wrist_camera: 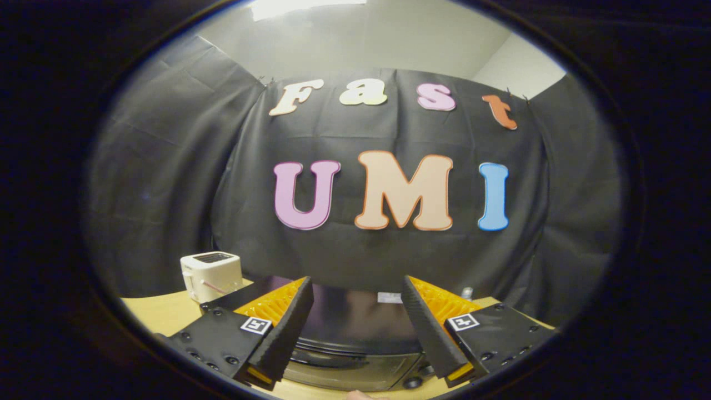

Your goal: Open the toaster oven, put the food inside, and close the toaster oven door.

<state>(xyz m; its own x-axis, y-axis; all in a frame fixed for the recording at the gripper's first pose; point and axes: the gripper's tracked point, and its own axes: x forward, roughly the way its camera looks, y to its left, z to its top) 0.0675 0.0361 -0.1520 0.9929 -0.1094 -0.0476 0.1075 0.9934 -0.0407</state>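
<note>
Gripper spread wide, holding nothing, hovering above and just in front of the dark boxy toaster oven on the pale wooden bench. Oven door looks closed; its handle bar sits low between the fingers. Small white pop-up toaster stands left of the oven. Food not visible. Step: opening. Likely best: drop lower, centre fingers on handle, close squarely, pull down along the hinge arc.

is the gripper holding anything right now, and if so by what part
Nothing is held. The gripper is open, its fingers spread apart above the toaster oven, with only the oven's dark top seen in the gap between them.
</note>
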